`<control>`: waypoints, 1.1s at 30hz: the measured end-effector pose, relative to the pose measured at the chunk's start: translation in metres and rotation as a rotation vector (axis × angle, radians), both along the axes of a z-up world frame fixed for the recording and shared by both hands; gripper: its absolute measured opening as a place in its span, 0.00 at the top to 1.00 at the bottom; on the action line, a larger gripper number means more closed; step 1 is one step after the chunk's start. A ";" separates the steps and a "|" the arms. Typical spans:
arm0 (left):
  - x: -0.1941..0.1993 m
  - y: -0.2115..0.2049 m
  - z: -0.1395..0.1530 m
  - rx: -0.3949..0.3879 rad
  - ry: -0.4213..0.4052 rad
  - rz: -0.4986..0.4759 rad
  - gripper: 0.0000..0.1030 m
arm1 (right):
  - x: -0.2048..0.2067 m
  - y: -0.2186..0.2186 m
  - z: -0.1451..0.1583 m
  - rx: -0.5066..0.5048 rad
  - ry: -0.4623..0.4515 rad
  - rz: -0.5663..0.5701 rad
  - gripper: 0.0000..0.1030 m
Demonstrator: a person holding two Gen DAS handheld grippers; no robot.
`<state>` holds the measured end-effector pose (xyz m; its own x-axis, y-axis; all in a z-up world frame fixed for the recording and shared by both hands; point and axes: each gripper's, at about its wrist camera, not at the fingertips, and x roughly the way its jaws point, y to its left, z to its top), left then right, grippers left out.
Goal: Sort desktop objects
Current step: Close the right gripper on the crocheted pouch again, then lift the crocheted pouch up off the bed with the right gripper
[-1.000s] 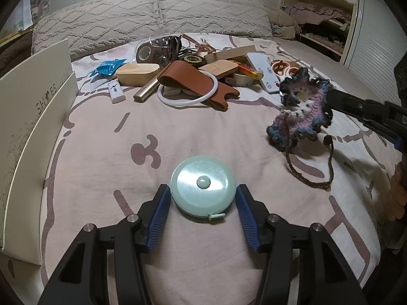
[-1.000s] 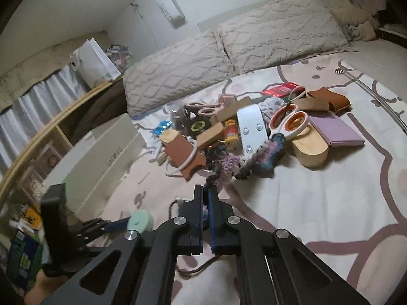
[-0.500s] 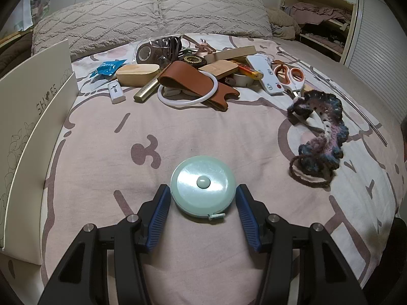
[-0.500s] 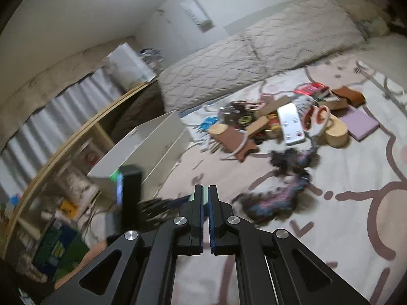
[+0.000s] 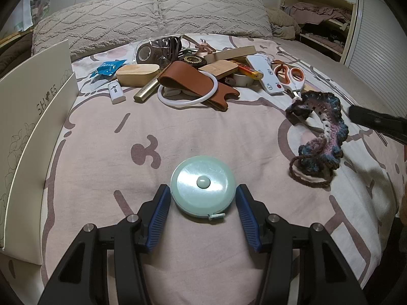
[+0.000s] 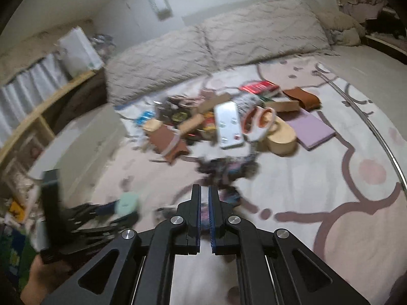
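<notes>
Crocheted pouch [image 5: 320, 137] lies on bed [image 5: 106, 137], same spot as 0.5 s ago; my R gripper [image 6: 204, 203] is back beside it, jaws nrly closed, empty. L gripper [image 5: 202, 211] unchanged: jaws open, flanking mint tape measure [image 5: 202, 186].

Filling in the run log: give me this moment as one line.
left tongs: open, straddling tape measure | right tongs: shut, empty | crochet piece: lying on bedspread
</notes>
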<state>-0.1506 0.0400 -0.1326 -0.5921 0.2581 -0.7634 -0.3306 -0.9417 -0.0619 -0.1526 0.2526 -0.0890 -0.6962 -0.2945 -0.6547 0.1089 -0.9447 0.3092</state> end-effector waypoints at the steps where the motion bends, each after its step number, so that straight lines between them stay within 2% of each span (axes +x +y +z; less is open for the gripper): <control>1: 0.000 0.000 0.000 0.000 0.000 0.000 0.48 | -0.004 0.001 -0.001 0.007 -0.001 0.000 0.95; 4: 0.000 0.000 0.000 0.000 0.000 0.000 0.48 | -0.005 0.004 -0.001 0.018 0.014 -0.012 0.95; 5: 0.000 0.000 0.000 0.000 0.000 0.000 0.48 | -0.005 0.005 -0.001 0.018 0.016 -0.012 0.85; 6: 0.000 0.000 0.000 0.000 0.000 0.000 0.48 | -0.006 0.006 -0.003 0.012 0.013 -0.013 0.47; 7: 0.000 0.000 0.000 -0.001 0.000 0.000 0.48 | -0.007 0.007 -0.004 0.006 0.006 -0.012 0.20; 8: 0.000 0.001 0.000 -0.001 0.000 0.000 0.48 | -0.008 0.007 -0.005 -0.007 0.004 -0.009 0.00; 13: 0.000 0.001 0.000 -0.002 0.001 0.000 0.48 | -0.019 0.003 -0.013 -0.024 -0.019 -0.005 0.00; 14: 0.001 0.001 0.000 -0.002 0.001 0.000 0.48 | -0.023 0.000 -0.016 -0.021 -0.025 0.012 0.03; 17: 0.000 0.001 0.000 -0.002 0.001 0.000 0.48 | -0.031 -0.008 -0.024 -0.004 -0.048 0.033 0.32; 20: 0.001 0.001 0.000 -0.001 0.001 0.000 0.48 | -0.030 -0.013 -0.027 -0.017 -0.032 0.076 0.82; 21: 0.001 0.001 0.000 -0.002 0.001 0.000 0.48 | -0.027 -0.014 -0.026 -0.017 -0.019 0.081 0.86; 23: 0.001 0.001 0.000 -0.002 0.001 0.000 0.48 | -0.019 -0.016 -0.018 -0.009 0.017 0.089 0.90; 33: 0.000 0.000 0.002 -0.005 0.005 0.001 0.48 | 0.009 -0.017 0.049 -0.050 0.199 0.123 0.91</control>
<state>-0.1508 0.0400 -0.1310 -0.5964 0.2533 -0.7617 -0.3299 -0.9424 -0.0551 -0.1435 0.2354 -0.0396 -0.7667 -0.4138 -0.4909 0.2861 -0.9046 0.3159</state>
